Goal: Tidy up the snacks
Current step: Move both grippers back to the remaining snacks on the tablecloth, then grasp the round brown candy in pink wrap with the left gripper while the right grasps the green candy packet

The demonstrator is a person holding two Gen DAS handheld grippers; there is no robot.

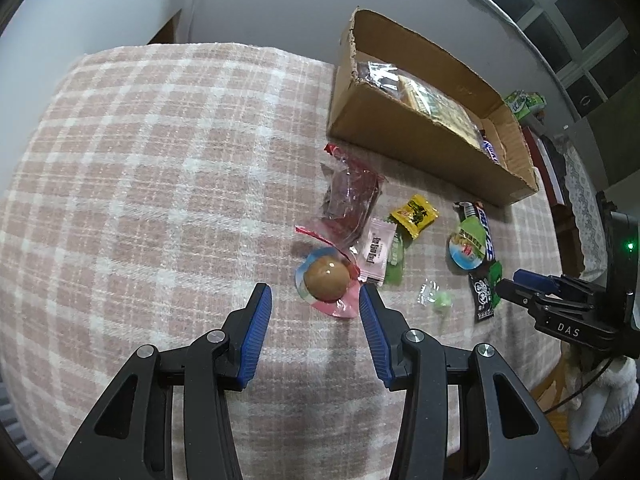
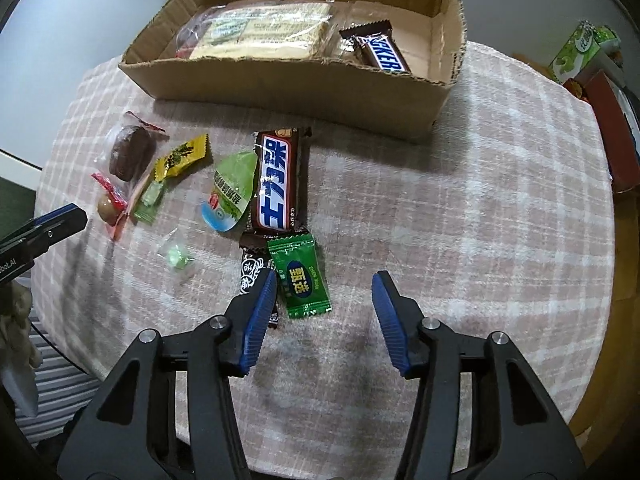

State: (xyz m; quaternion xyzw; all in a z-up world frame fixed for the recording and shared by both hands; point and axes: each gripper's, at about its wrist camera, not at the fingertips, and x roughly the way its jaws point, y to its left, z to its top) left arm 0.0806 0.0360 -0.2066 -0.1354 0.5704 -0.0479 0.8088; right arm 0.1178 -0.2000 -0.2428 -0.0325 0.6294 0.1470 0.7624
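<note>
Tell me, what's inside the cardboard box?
In the box: a big clear pack of pale biscuits and a Snickers bar. Whatever lies under the pack is hidden.

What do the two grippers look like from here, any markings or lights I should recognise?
Both are black plastic, each with two angled fingers ending in ribbed blue pads and silver round pivot bolts. The left gripper is seen from behind its fingers; the right gripper looks the same. From the side, the right gripper carries white "DAS" lettering and a small green light, with a dark cable hanging below. The left gripper's side shows white lettering ending "botAI".
</note>
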